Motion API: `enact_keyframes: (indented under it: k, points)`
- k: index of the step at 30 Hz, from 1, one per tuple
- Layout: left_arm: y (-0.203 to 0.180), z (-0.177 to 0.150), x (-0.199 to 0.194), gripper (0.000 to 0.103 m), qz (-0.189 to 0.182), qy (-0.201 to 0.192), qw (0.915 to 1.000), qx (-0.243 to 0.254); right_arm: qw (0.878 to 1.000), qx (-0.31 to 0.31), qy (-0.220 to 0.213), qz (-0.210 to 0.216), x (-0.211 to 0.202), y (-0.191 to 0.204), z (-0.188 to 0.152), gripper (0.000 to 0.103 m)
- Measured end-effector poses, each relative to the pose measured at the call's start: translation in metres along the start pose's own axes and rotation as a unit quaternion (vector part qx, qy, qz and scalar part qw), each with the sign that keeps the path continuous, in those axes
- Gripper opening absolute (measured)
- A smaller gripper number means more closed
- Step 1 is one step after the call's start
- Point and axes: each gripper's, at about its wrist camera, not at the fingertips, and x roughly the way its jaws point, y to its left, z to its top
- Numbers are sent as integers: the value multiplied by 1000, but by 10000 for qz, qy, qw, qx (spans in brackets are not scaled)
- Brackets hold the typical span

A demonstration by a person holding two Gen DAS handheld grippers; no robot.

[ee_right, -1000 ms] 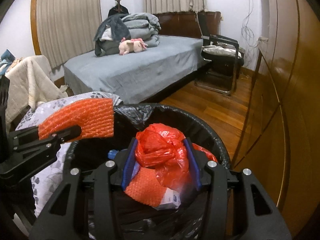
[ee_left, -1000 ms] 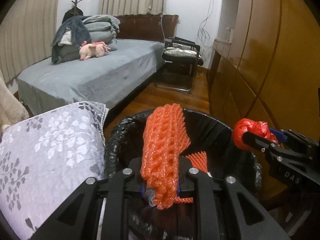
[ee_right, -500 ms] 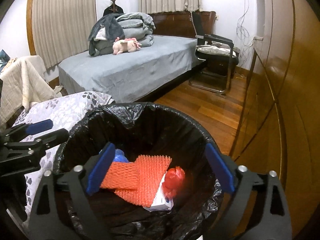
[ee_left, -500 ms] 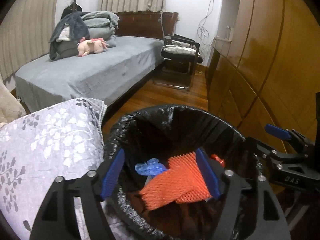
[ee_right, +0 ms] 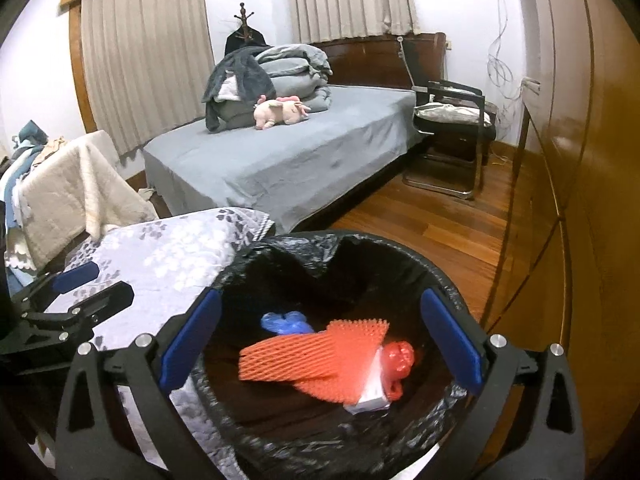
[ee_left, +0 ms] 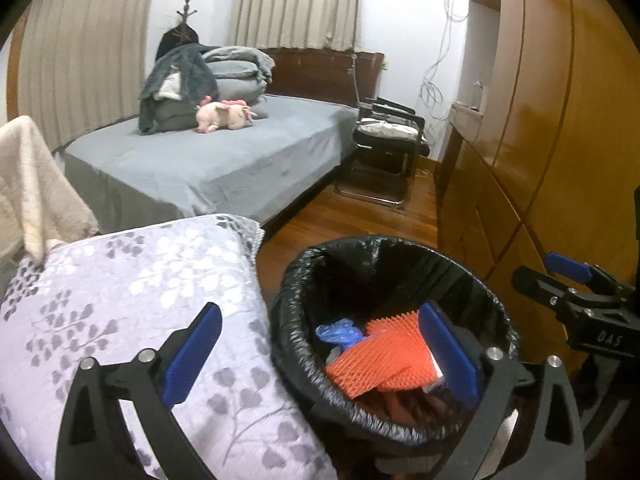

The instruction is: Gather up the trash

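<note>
A bin lined with a black bag (ee_left: pixel 384 242) (ee_right: pixel 400 246) stands on the floor below both grippers. In it lie orange foam netting (ee_left: pixel 384 356) (ee_right: pixel 328 352), a knotted red plastic bag (ee_right: pixel 400 360), a blue scrap (ee_left: pixel 338 332) (ee_right: pixel 286 322) and a small white box (ee_right: pixel 372 398). My left gripper (ee_left: pixel 320 312) hovers over the bin's left rim and the cushion; its jaws are opening, with nothing between them. My right gripper (ee_right: pixel 320 298) hangs above the bin, jaws opening and empty too. Each gripper shows in the other's view: the right (ee_left: pixel 548 274), the left (ee_right: pixel 96 286).
A floral grey cushion (ee_left: pixel 140 280) (ee_right: pixel 172 248) touches the bin's left side. A wooden wardrobe (ee_left: pixel 540 140) runs along the right. Beyond are a grey bed (ee_right: pixel 288 160) with folded bedding and a pink plush toy, a black chair (ee_right: pixel 452 120), and a cream blanket (ee_right: pixel 80 184).
Both grippers opened and let go: the orange netting and the red bag dropped into the bin. Both grippers then rose, and the left one shifted left toward the cushion.
</note>
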Motion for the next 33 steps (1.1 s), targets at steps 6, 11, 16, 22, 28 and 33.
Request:
enact_keyframes:
  k: [6, 11, 16, 22, 28, 33]
  points:
    - [9, -8, -32, 97, 246, -10, 9997, -92, 9998, -116, -61, 175, -26, 22, 3, 98]
    - [6, -10, -57, 97, 375, -116, 9992, -32, 9994, -212, -127, 249, -45, 35, 4, 98]
    - [4, -7, -81, 97, 360, -305, 9989, -36, 9986, -317, -259, 325, -65, 44, 7, 98]
    - [1, -1, -109, 97, 366, -603, 9975, -72, 9973, -437, -442, 393, -86, 53, 13, 98]
    - [1, 2, -129, 97, 339, -807, 9961, -138, 9960, -559, -564, 419, -100, 62, 15, 98]
    - [1, 2, -140, 97, 369, -901, 9951, -164, 9951, -611, -638, 445, -108, 69, 15, 98]
